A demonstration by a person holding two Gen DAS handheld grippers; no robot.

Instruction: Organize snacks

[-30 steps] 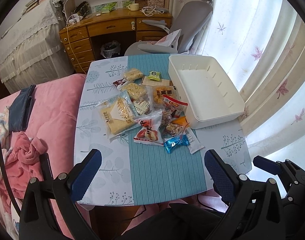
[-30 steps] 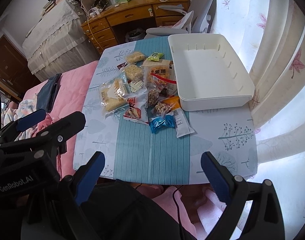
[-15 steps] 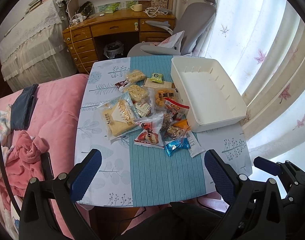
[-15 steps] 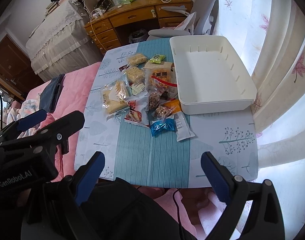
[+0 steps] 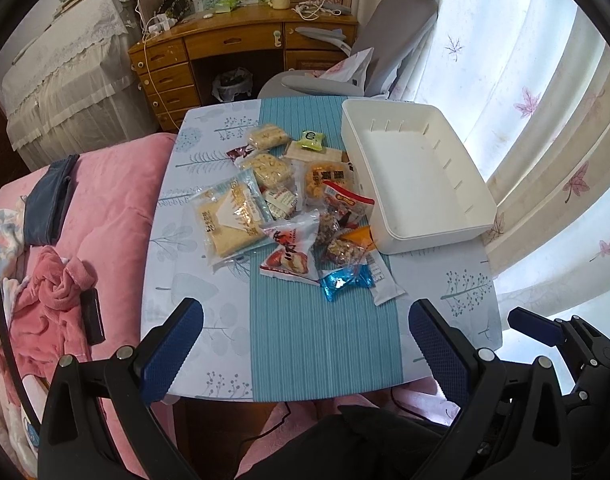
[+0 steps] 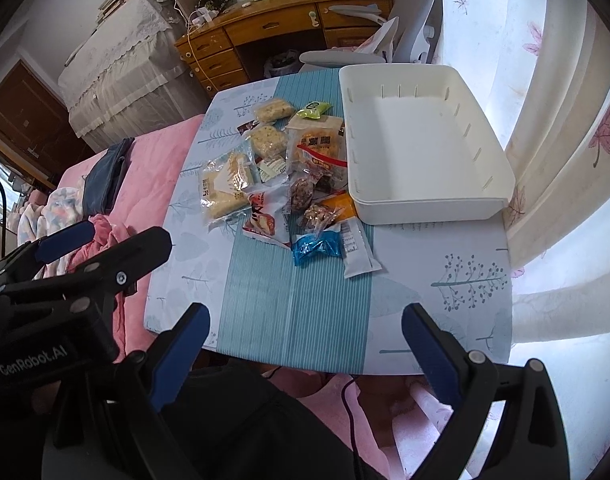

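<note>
Snacks point(image 5: 293, 208) in a loose overlapping heap at the bench's centre, the empty white bin point(image 5: 421, 176) touching the heap at its 3 o'clock. Nearest packets: blue-wrapped candy point(image 5: 343, 280) and white bar point(image 5: 385, 280), at the heap's 6 o'clock. My left gripper point(image 5: 305, 344) and right gripper point(image 6: 305, 340) both hang above the near bench edge, fingers spread wide, holding nothing. Judged step: approach and first pick. I would take the outlying candy first, since it lies apart from the overlaps, then lift clear over the bin's near wall. Open room: bare striped runner point(image 5: 321, 332) toward 6 o'clock. Bin's far side overhangs near the curtain point(image 5: 545, 80); pink bed point(image 5: 105, 208) borders 9 o'clock.
</note>
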